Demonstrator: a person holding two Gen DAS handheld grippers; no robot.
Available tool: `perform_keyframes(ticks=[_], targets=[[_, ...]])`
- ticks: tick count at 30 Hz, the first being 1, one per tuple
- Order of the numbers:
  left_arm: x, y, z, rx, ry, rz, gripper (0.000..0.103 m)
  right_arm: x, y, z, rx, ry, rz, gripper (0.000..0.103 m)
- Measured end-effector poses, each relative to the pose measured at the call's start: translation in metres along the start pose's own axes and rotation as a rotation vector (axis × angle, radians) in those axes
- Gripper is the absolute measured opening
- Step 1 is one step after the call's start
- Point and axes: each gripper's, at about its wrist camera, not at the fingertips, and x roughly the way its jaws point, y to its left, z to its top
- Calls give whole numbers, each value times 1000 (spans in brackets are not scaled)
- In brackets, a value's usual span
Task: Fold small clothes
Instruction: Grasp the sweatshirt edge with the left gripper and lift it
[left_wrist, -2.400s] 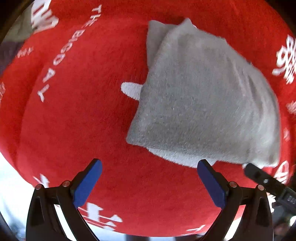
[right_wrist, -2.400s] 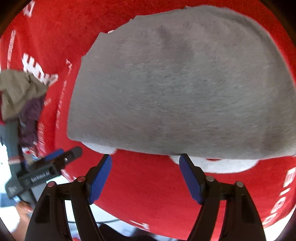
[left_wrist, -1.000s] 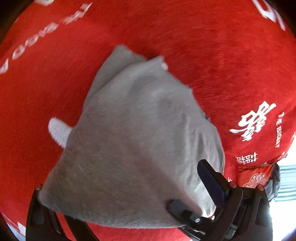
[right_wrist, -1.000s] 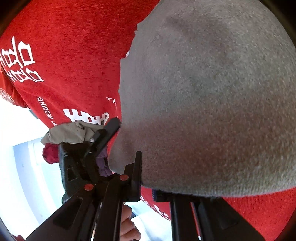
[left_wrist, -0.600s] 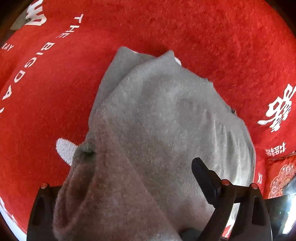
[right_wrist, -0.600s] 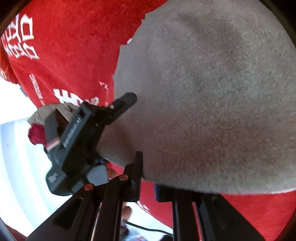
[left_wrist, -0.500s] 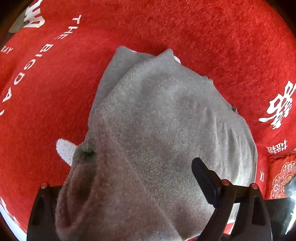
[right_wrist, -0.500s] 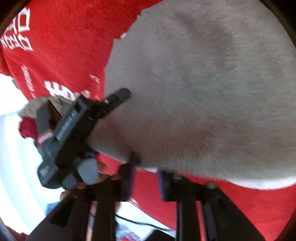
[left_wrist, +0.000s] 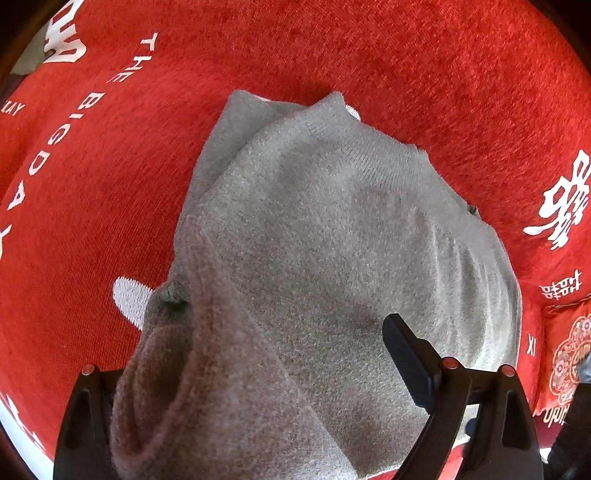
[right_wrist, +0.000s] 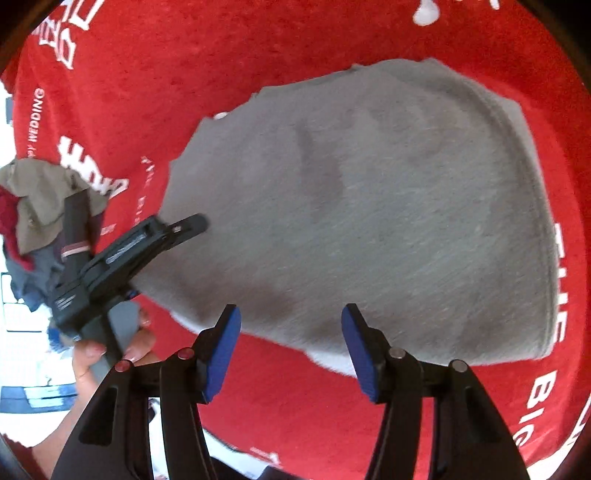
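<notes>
A grey knit garment lies folded on the red cloth. My left gripper stands wide at its near corner. A bunched fold of the garment covers the left finger, while the right finger shows bare above the knit. From the right wrist view that left gripper comes in from the left, one fingertip resting on the garment at its edge. My right gripper hovers over the near hem, its jaws opening, and the blue pads touch nothing.
A pile of other clothes, tan, dark red and blue-grey, sits at the table's left end. A person's hand holds the left gripper. The red cloth carries white lettering, and a patterned red item lies at the right edge.
My right gripper has let go of the garment's hem, opened its jaws and drawn back upward. The garment has dropped flat. The left gripper has barely shifted, still under the fold.
</notes>
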Motion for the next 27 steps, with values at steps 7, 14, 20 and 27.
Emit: perform_keyframes(ticks=[7,14,20,27], targets=[[-2,4,2,-20,-16,-46,90,22,-19,-4,35,41,-9,61],[-4,29,5,-110,-16,-155,77,19,-32,-4,92,38,57,61],[-15,1,4,47,-97,89,21,19,-32,-5,86,34,69,61],[-31,-67,-35,496,-304,350,19,14,-27,6,81,63,77,62]])
